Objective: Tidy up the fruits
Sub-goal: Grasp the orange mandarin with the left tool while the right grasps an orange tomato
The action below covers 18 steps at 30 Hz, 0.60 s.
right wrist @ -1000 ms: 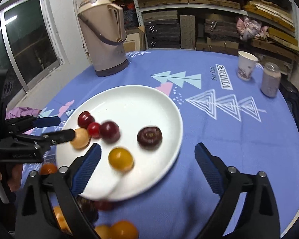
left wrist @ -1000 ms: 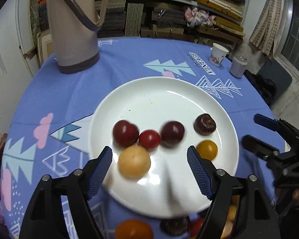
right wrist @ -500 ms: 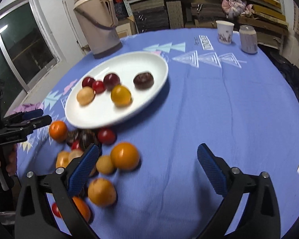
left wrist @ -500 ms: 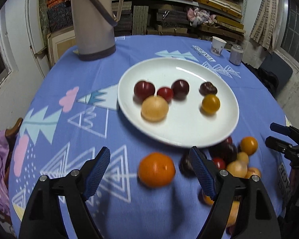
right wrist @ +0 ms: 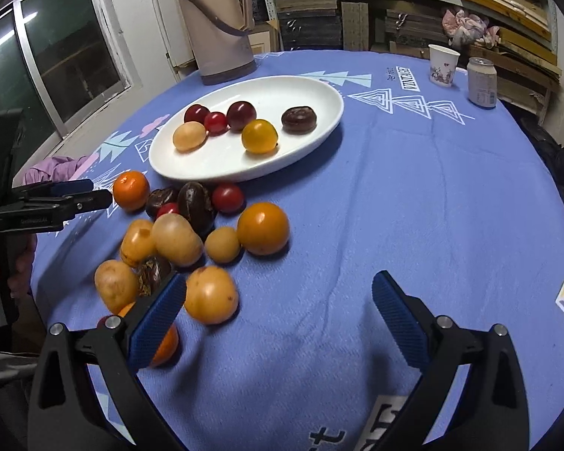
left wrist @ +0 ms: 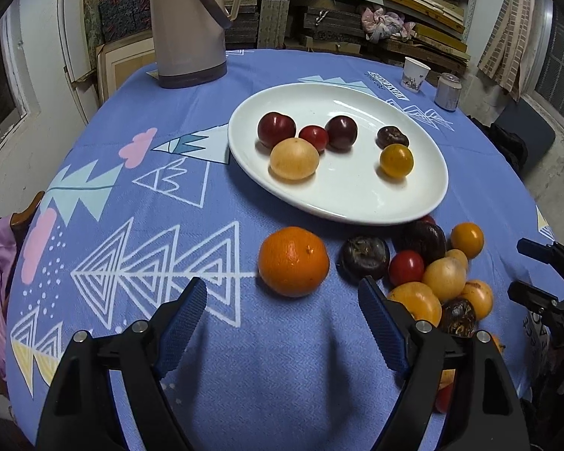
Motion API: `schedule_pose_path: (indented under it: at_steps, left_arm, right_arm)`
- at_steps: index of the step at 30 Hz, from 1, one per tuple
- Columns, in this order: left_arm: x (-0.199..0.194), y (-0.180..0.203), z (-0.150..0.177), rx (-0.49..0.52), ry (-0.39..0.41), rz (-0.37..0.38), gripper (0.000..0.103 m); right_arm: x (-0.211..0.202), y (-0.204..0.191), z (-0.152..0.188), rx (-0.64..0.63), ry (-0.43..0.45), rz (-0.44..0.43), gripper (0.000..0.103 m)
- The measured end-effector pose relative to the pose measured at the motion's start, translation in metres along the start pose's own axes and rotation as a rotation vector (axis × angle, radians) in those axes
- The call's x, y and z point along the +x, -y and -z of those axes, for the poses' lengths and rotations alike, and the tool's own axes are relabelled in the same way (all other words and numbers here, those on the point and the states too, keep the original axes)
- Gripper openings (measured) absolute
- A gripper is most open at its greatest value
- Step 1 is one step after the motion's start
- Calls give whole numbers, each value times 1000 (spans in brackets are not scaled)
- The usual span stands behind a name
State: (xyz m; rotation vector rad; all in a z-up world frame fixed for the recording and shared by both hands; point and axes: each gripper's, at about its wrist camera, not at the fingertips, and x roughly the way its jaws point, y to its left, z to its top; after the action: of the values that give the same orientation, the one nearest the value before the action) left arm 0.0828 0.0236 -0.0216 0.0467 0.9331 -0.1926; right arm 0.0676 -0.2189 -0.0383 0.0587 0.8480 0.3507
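The white plate [left wrist: 428,195] is smooth and oval, and it holds six small round fruits: dark red, pale yellow, orange and one wrinkled brown. In front of the plate, on the blue patterned cloth of the worktop [left wrist: 150,248], lies a loose heap of fruits [right wrist: 176,233], glossy or rough. One orange mandarin [left wrist: 293,261] with dimpled skin sits apart, just ahead of the left gripper [left wrist: 282,315], whose fingers are spread wide and hold nothing. The right gripper [right wrist: 278,308] is also spread and empty, over bare cloth to the right of the heap. A tall beige thermos [left wrist: 186,22] stands at the far edge.
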Motion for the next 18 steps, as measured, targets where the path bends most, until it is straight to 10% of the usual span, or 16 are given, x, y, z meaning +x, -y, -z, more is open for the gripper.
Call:
schedule_pose_path:
  at_steps: [18]
  left_arm:
    - [35, -6, -9, -7, -28, -33, 83]
  right_arm:
    - [12, -5, -4, -13, 11, 35, 97]
